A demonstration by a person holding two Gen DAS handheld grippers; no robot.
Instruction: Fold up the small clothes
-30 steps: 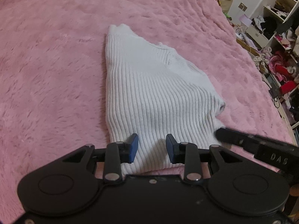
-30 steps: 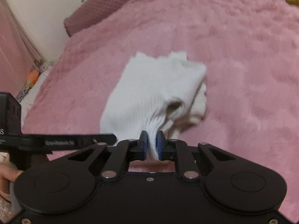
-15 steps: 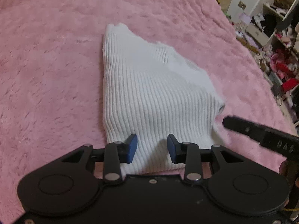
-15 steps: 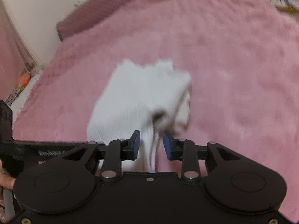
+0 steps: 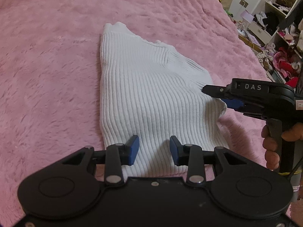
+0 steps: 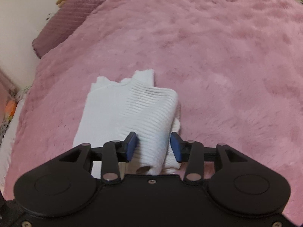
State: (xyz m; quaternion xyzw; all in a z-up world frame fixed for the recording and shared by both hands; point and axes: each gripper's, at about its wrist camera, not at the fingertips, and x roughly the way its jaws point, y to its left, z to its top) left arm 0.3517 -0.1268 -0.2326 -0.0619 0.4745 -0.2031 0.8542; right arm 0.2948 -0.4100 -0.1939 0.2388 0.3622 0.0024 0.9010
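White top [image 5: 151, 94] lies folded in the middle of the pink blanket [image 5: 47, 66], both the left gripper [image 5: 153, 149] and right gripper [image 6: 153, 146] are open, and it may need one more fold.

White ribbed knit top [image 5: 151, 94], small, lies flat on the pink fuzzy bed [image 5: 47, 66], folded lengthwise w/ one side lapped over, approx mid-bed, well away from edges.

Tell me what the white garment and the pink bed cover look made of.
White garment: looks like a soft rib-knit, matte, shown by its fine parallel ridges; fibre cannot be told. Pink bed cover: seems a plush faux-fur or fleece, with tufted, slightly glossy pile.
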